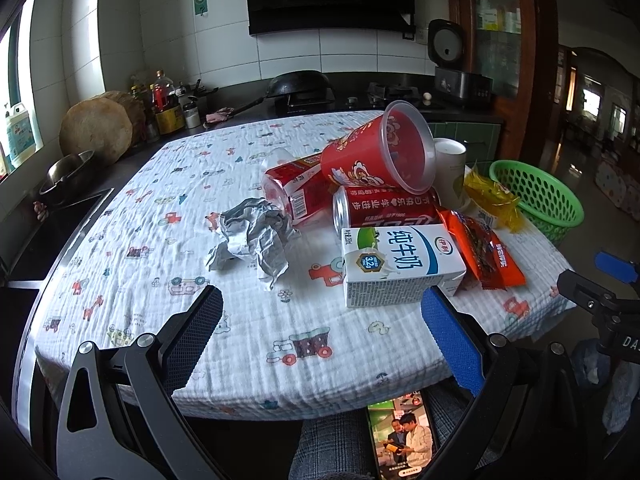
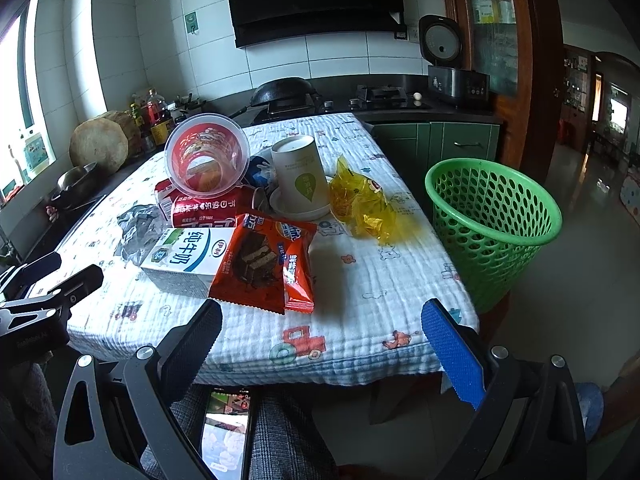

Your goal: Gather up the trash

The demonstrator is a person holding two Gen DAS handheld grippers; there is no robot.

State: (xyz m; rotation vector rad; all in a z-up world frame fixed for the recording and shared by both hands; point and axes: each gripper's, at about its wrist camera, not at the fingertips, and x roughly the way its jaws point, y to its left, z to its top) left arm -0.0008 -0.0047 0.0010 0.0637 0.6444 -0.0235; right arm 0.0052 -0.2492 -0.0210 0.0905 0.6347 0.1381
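Crumpled grey paper (image 1: 250,236) lies near the tabletop's (image 1: 132,304) left side, just left of the milk carton (image 1: 400,266). Light and springy, it should squash under a grip across its middle. Left gripper (image 1: 322,320) and right gripper (image 2: 322,330) gape wide, empty.

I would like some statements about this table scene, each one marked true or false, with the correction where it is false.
1. The green basket stands beside the table, at its right edge. True.
2. The left gripper holds the milk carton. False: it is open and holds nothing.
3. The red plastic cup lies tilted on top of the red cans. True.
4. The crumpled paper is already in the basket. False: it lies on the tablecloth.
5. The right gripper is open. True.
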